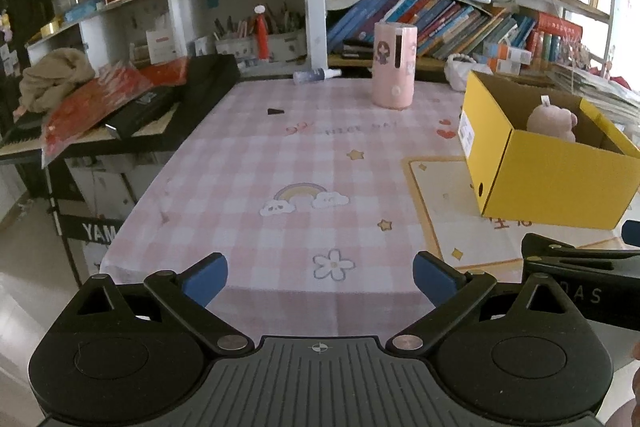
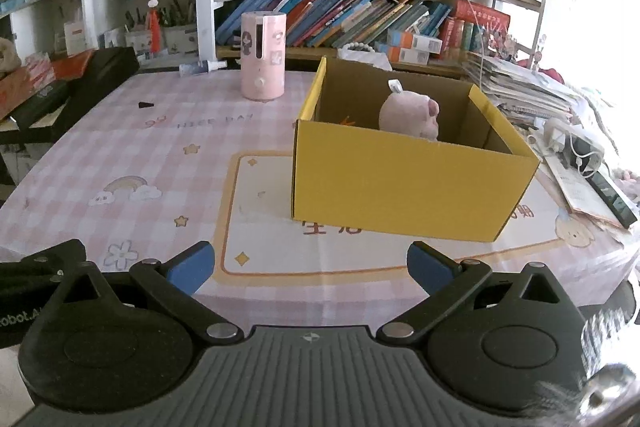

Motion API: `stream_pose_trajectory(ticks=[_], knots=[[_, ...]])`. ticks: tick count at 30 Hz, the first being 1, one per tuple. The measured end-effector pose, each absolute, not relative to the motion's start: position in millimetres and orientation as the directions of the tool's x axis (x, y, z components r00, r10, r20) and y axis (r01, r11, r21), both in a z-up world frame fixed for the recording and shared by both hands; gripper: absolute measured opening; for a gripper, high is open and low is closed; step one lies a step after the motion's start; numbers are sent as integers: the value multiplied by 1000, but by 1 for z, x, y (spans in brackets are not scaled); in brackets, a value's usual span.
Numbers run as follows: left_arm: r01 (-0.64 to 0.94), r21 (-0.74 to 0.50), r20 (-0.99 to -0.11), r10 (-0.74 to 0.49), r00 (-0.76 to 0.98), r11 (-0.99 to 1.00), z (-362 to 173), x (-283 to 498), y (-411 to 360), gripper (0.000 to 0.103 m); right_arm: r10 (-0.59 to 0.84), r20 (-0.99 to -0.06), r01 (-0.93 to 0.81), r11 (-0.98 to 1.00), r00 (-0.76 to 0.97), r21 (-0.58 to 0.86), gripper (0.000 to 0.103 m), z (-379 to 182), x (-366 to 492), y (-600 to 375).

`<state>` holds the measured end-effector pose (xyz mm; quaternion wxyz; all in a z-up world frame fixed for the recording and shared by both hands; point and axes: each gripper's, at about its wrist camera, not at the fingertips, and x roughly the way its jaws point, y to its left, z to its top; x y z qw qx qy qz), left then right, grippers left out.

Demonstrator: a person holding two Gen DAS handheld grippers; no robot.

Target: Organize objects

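Observation:
A yellow cardboard box (image 2: 408, 183) stands open on the pink checked tablecloth (image 2: 120, 155), with a pink plush pig (image 2: 410, 117) inside it. The box (image 1: 552, 179) and the pig (image 1: 552, 123) also show at the right of the left wrist view. A pink cylindrical humidifier (image 1: 394, 65) stands upright at the far side of the table; it also shows in the right wrist view (image 2: 263, 57). My left gripper (image 1: 320, 277) is open and empty over the table's near edge. My right gripper (image 2: 310, 269) is open and empty, in front of the box.
A small spray bottle (image 1: 316, 75) lies at the table's far edge. A small black piece (image 1: 276, 111) lies on the cloth. A black keyboard with red items (image 1: 120, 107) sits left of the table. Bookshelves (image 1: 440, 15) stand behind. Papers and cables (image 2: 576, 147) pile at the right.

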<state>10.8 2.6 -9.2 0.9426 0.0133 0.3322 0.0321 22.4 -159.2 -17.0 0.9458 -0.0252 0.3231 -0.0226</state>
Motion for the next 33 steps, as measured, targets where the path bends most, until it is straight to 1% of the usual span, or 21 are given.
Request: stream_pose_trajectory(ticks=[13, 33], knots=[[-27, 41, -662, 48, 748, 999, -15, 6, -1, 101, -102, -641, 77, 995, 761, -67, 103, -26, 8, -163], [-38, 50, -662, 62, 747, 998, -12, -5, 1, 101, -120, -637, 94, 993, 762, -74, 103, -26, -2, -163]])
